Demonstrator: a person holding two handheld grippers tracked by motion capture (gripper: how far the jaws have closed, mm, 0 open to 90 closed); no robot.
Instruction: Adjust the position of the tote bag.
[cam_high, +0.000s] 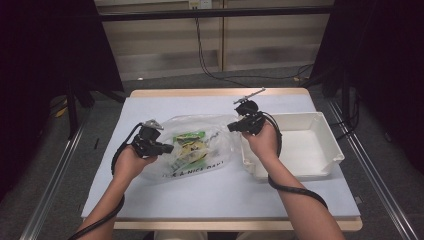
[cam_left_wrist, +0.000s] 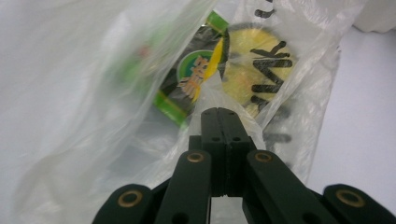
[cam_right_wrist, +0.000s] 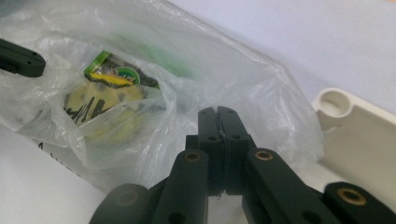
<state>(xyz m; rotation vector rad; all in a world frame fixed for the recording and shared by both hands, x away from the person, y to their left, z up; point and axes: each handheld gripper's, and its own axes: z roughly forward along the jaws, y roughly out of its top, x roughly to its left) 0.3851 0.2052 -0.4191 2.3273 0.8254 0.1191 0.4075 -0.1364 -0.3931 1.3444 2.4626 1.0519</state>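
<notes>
Both tongs pinching plastic bag (cam_high: 200, 145): left gripper (cam_left_wrist: 219, 116), right gripper (cam_right_wrist: 219, 116) | step: grabbing opposite sides | next: probably pull apart gently, snack packet (cam_left_wrist: 191, 79) still inside

A clear plastic bag (cam_high: 192, 145) lies on the pale blue table top (cam_high: 210, 195), left of centre, with dark lettering along its near edge. Inside it sits a green and yellow packet (cam_high: 190, 142). The left gripper (cam_high: 167, 148) meets the bag's left side, jaws pinched on the film. The right gripper (cam_high: 231, 127) meets the bag's upper right corner, jaws likewise closed on the film. A white plastic tray (cam_high: 325, 150) stands just right of the bag, beside the right hand (cam_high: 262, 142). Black cables trail from both grippers along the forearms.
</notes>
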